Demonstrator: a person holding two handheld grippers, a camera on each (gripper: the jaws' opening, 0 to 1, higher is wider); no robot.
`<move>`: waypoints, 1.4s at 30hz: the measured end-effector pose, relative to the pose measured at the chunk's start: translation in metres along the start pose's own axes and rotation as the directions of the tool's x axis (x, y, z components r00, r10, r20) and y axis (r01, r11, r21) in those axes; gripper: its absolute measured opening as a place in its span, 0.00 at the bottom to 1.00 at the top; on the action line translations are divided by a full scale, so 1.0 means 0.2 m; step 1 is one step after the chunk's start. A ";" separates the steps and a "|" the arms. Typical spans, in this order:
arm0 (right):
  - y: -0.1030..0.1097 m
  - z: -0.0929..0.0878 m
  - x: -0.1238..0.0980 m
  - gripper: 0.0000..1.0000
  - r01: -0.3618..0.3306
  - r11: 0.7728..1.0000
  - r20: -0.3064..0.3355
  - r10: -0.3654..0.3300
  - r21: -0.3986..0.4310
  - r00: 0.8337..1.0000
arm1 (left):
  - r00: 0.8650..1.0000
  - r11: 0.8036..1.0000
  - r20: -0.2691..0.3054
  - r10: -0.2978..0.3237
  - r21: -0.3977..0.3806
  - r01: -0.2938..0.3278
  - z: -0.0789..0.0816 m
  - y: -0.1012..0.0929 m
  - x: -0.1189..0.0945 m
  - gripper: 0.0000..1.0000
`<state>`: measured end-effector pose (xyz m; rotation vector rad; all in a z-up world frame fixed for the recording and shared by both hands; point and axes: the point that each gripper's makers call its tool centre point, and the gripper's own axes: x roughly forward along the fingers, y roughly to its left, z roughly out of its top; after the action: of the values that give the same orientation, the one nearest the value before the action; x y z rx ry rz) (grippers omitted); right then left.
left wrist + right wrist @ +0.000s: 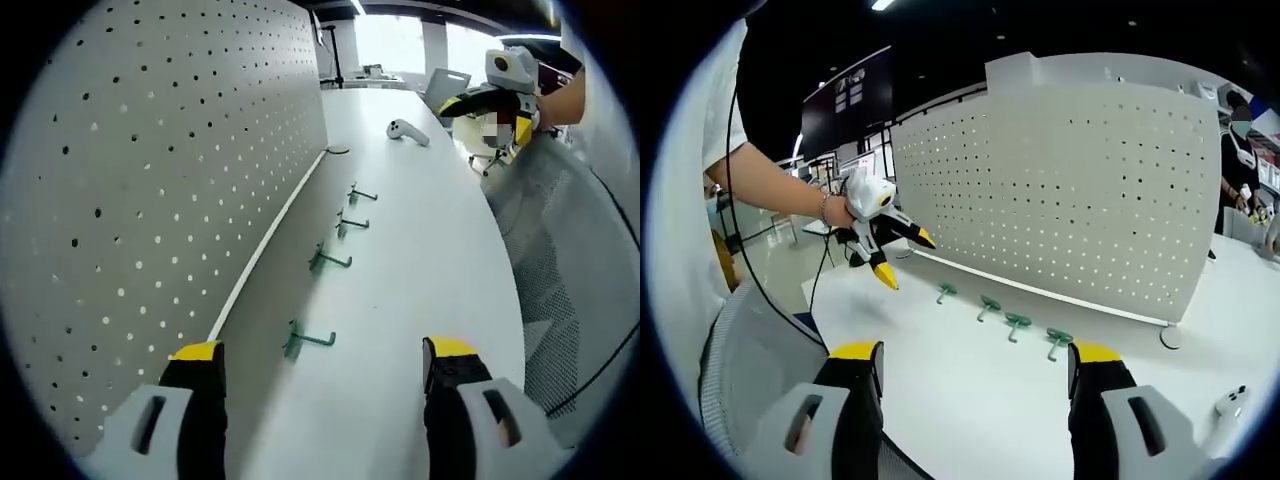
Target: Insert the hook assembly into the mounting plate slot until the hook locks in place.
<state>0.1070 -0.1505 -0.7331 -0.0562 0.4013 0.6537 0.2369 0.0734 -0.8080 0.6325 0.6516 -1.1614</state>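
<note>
Left gripper (325,365): fingers spread wide, holding nothing, poised low over the white counter (420,260). Just ahead lies the nearest green hook (305,340), one of four in a row along the foot of the upright perforated panel (150,190), which I judge to be the mounting plate; none is yet inserted. The next hook (328,260) and the two beyond sit close to the panel base, each resting loose on the counter. Right gripper (970,375): fingers likewise spread and empty, held back from the row, with the hooks (1018,323) near and the panel (1070,190) behind them. Risks, in my judgement: the hooks are small and flat-lying, so a closing pinch may skid one along the smooth counter or against the panel base; a hook taken askew would meet the holes at an angle and fail to lock; pressing hard could rock the freestanding panel. A white controller (407,131) lies farther off, clear of the work.
</note>
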 end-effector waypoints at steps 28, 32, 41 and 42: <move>-0.01 -0.03 0.00 0.72 0.016 1.000 -0.014 -0.016 -0.002 1.000 | 0.964 0.973 -0.190 -0.186 0.098 0.207 -0.12 0.00 0.25 0.81; -0.01 -0.03 -0.01 0.72 0.019 1.000 -0.017 -0.019 0.000 1.000 | 0.955 0.968 -0.214 -0.206 0.101 0.231 -0.14 -0.01 0.27 0.81; -0.01 -0.03 -0.01 0.72 0.025 1.000 -0.014 -0.025 0.006 1.000 | 0.939 0.960 -0.265 -0.219 0.112 0.255 -0.19 -0.01 0.30 0.80; -0.02 -0.03 -0.01 0.72 0.028 0.999 -0.009 -0.027 0.017 1.000 | 0.937 0.960 -0.274 -0.216 0.115 0.255 -0.20 -0.02 0.30 0.80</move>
<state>0.1055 -0.1557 -0.7376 -0.0486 0.4138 0.6231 0.2442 0.0652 -0.8802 0.8603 0.8877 -1.3734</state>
